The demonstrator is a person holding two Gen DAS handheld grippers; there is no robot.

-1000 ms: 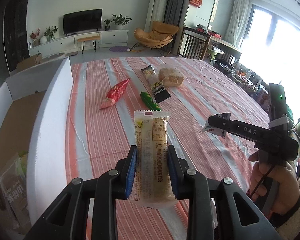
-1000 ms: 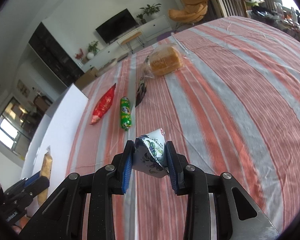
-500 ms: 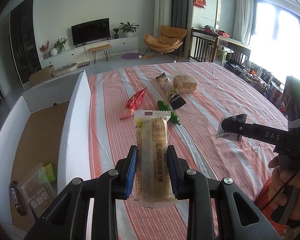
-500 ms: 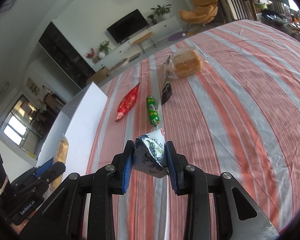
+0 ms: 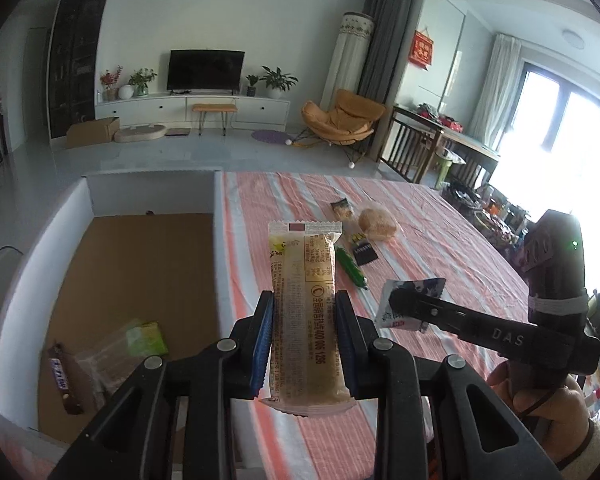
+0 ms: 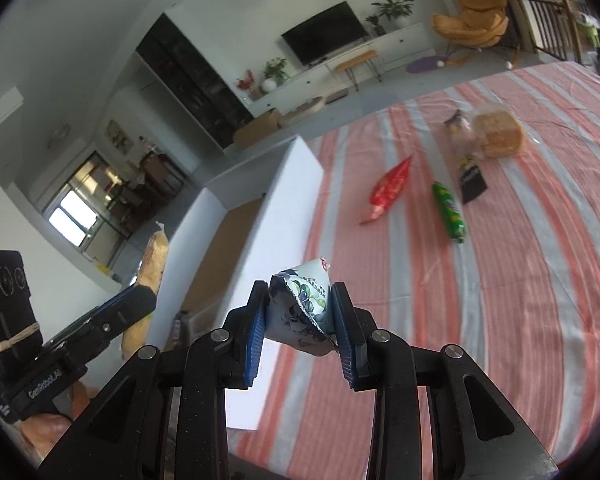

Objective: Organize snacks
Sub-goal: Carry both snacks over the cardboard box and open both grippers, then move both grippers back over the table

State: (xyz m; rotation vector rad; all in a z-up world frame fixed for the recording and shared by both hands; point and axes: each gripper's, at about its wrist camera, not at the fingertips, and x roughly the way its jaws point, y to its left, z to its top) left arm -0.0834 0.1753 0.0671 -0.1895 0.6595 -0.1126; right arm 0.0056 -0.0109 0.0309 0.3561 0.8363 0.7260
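Now, from the left wrist view, the left gripper is clamped on a long yellow wrapped snack bar, which stands upright between the blue pads. Half a second ago the striped tablecloth filled the ground ahead; the view has since swung so that the white-walled box with its brown floor lies open at near left, and a chocolate bar and a clear bag with a green packet inside are in plain sight. At right, the right gripper pinches a small white and blue packet and sits closer than before. A green packet, a dark packet and a wrapped bun lie far on the cloth.

From the right wrist view, the right gripper is closed on the crumpled packet. The box wall now stands directly ahead rather than off to the left. A red packet lies beyond.
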